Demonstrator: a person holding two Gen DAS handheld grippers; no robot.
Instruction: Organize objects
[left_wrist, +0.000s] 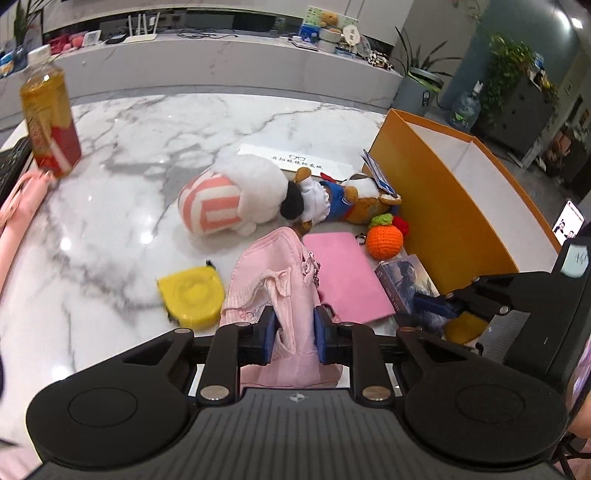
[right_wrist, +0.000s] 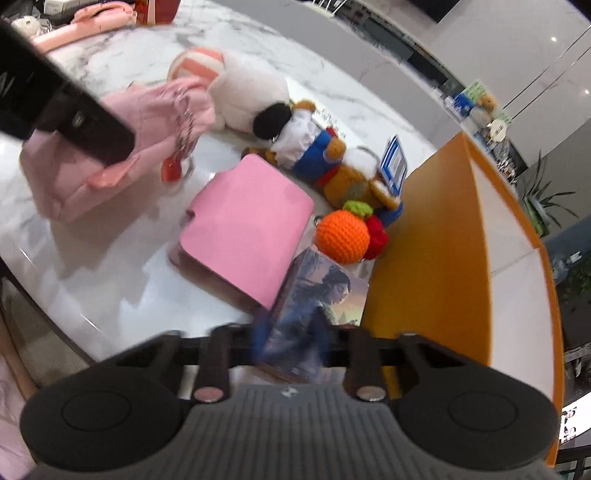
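Both grippers loaded, so we're mid-pickup, 2 items at once. Left gripper (left_wrist: 294, 334): fingers (left_wrist: 269, 332) clamped on the pink pouch (left_wrist: 275, 273), a soft quilted fabric thing w/ a frill and a dangling metal charm, sagging between the pads and looking lifted off the marble surface (left_wrist: 110, 206). Right gripper (right_wrist: 291, 343): blue pads blurred, but they pinch the edge of the illustrated book (right_wrist: 314, 295), glossy cover, stiff and flat, lying just beside the orange box (right_wrist: 436, 240).

That box is the landmark: tall, rigid card walls, white inside, w/ a divider. Prob the destination, though that's my guess from the task.

Outward from the box: crocheted orange (right_wrist: 343, 236), round and knobbly w/ a green top, sits at its near wall, touching the book's far edge. The pink notebook (right_wrist: 247, 229), smooth, rounded corners, lies left of the book. A brown plush bear (right_wrist: 332, 170) in blue/white lies behind the orange, a paper tag by the box corner. A fluffy white plush (left_wrist: 240, 192) w/ a pink-striped end is further left. The yellow tape measure (left_wrist: 192, 295), hard plastic, is farthest left.

Next move: lift the book clear, tip it upright over the box rim; the limp pouch needs height so the charm doesn't snag.
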